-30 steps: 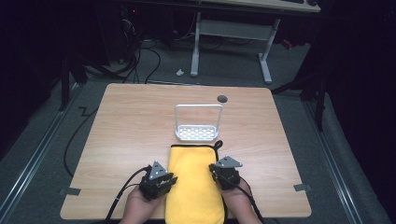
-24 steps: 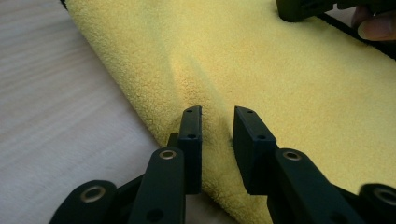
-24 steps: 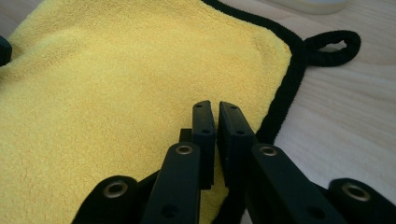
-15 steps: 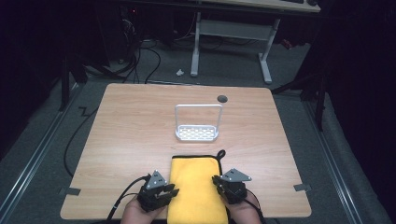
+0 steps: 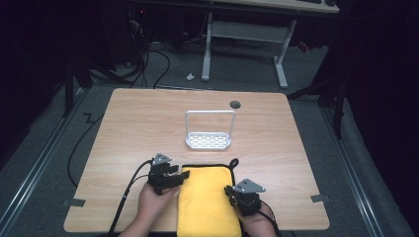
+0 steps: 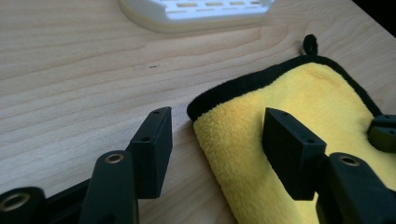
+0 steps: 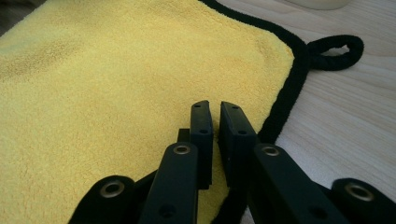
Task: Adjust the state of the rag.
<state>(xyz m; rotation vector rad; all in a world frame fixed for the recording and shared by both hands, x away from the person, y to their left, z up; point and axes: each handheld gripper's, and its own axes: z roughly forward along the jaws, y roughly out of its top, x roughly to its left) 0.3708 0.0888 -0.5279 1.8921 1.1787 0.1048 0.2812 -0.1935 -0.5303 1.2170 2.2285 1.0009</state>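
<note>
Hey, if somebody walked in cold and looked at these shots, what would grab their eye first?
The bright yellow fleece towel with black trim jumps out, lying on the near edge of the pale wooden table between the two hands. The left gripper straddles its far-left corner with jaws that have just been opening, not pressing the cloth, while the right gripper rests shut by its right hem. Behind it stands a white plastic slotted rack with a hoop handle.

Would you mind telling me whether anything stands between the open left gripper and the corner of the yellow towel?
Nothing visible does. The left gripper has just opened and straddles the yellow towel at its black-trimmed corner; the white rack stands farther back.
</note>
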